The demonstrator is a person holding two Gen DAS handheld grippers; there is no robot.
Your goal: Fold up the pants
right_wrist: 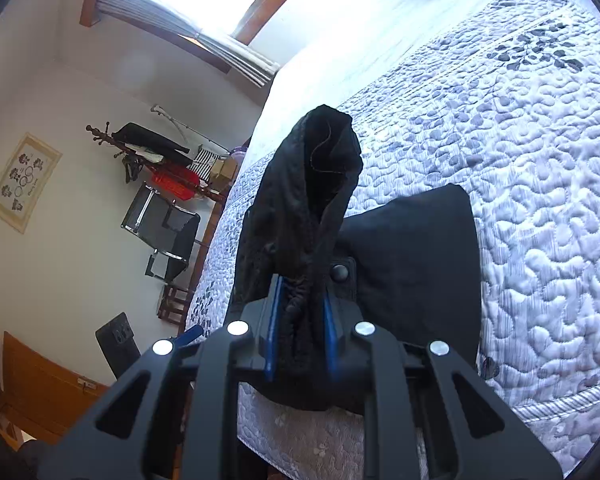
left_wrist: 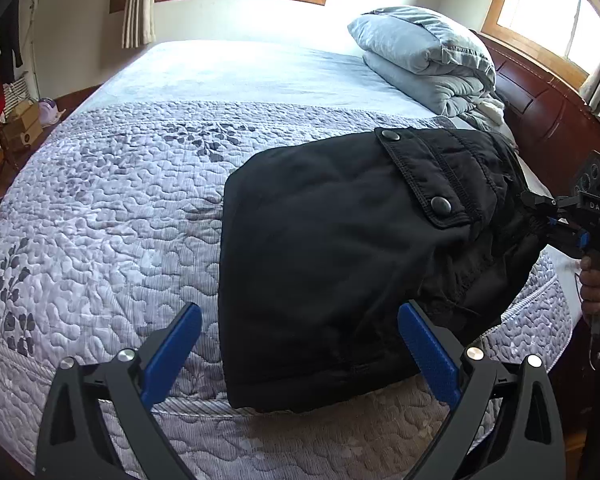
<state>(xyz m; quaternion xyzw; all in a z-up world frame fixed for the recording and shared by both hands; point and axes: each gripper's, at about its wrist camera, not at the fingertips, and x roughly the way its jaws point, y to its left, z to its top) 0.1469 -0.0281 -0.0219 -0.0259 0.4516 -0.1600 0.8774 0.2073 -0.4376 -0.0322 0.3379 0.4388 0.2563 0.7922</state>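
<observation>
Black pants [left_wrist: 340, 248] lie folded into a compact bundle on the quilted bed [left_wrist: 120, 200], near its front right corner, a snap pocket flap facing up. My left gripper [left_wrist: 300, 340] is open and empty, its blue pads either side of the bundle's near edge, just above it. My right gripper [left_wrist: 540, 212] is shut on the bunched waistband at the bundle's right side. In the right wrist view the right gripper [right_wrist: 300, 328] clamps gathered black pants fabric [right_wrist: 312, 184], which rises ahead in a loose fold.
A folded grey duvet [left_wrist: 424, 56] sits at the head of the bed by the dark wooden headboard [left_wrist: 548, 120]. A coat rack with clothes [right_wrist: 156, 160] and a black chair [right_wrist: 164, 228] stand beyond the bed's far side.
</observation>
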